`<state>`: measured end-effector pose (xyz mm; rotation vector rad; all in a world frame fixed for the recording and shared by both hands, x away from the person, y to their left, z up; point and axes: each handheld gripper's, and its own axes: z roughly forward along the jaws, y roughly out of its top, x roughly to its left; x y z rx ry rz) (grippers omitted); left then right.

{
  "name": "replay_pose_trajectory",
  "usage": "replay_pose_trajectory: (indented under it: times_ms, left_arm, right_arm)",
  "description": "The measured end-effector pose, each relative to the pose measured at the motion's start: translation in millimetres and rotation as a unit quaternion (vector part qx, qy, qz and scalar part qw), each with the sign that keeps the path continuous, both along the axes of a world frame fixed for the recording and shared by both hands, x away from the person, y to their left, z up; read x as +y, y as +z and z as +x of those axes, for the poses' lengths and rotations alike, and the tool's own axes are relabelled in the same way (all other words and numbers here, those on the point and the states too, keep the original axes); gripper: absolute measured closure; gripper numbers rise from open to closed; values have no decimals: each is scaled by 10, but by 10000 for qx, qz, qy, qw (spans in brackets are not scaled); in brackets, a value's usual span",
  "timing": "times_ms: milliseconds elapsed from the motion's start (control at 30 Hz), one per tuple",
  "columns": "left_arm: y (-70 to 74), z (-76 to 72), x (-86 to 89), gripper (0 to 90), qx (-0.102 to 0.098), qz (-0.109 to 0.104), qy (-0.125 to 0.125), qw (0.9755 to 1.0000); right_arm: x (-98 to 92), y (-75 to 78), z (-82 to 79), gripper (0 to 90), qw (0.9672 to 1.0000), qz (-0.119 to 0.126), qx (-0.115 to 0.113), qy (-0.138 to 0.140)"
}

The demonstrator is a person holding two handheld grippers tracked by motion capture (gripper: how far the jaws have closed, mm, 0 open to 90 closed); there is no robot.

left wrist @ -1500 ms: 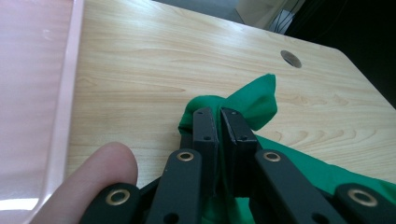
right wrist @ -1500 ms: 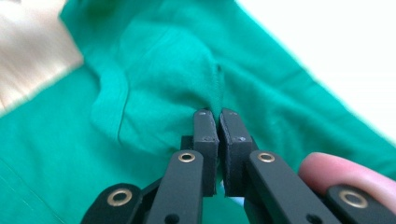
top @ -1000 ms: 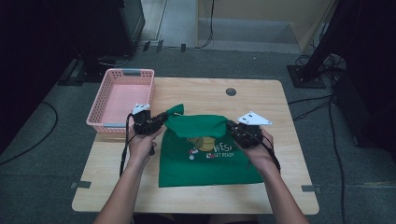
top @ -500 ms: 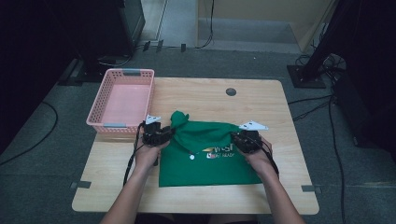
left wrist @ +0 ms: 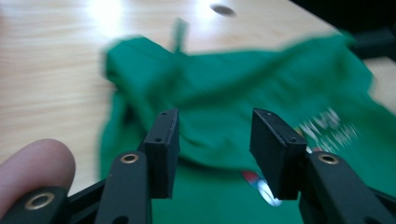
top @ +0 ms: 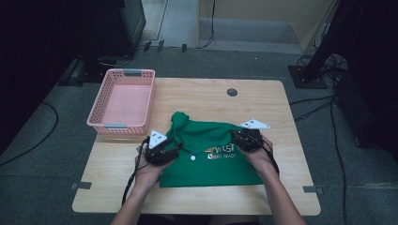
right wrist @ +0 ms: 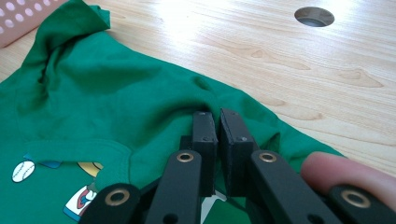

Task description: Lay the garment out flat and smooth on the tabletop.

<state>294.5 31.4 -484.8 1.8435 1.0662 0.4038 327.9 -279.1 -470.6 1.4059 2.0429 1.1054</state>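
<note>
My right claw [right wrist: 218, 116] is clenched on the green shirt [top: 206, 147]; my left claw [left wrist: 215, 135] hangs released above it on the table [top: 197, 96].

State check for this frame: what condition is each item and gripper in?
green garment: partly folded on the table, print facing up.
pink basket: upright, nothing visible inside.
left gripper: jaws open over the cloth.
right gripper: jaws shut on a fold of the garment.
</note>
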Motion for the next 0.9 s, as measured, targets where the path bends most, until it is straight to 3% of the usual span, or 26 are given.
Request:
replay_pose_trajectory:
  times_ms: [133, 300, 433, 533, 600, 733, 833, 900]
  left_arm:
    - [-109, -40, -201, 522, 38, 249, -325, 9992]
    - [-195, -36, -412, 473, -77, 671, -382, 9970]
    - [-249, 9, -455, 477, -46, 784, -310, 9964]
    - [-268, 37, -459, 490, -16, 842, -272, 9961]
    - [-262, 46, -451, 496, -4, 834, -271, 9961]
    - [-258, 61, -446, 505, -3, 820, -271, 9963]
    - [-265, 76, -437, 509, 55, 780, -260, 9966]
    - [-273, 85, -435, 515, 99, 770, -259, 9966]
  right_arm:
    - [-6, 48, 7, 869, 9996, 276, 53, -4]
    - [9, 153, 29, 864, 9990, 435, 7, -46]
    - [0, 108, 75, 790, 9996, 270, 46, -106]
    - [-32, 43, 79, 680, 9996, 178, 77, -215]
    - [-63, 51, 35, 619, 9991, 177, -47, -373]
    - [-101, 163, -110, 578, 9973, 27, -513, -531]
    - [-130, 266, -222, 572, 9963, 56, -755, -413]
    - [-125, 302, -291, 593, 9969, 151, -770, -108]
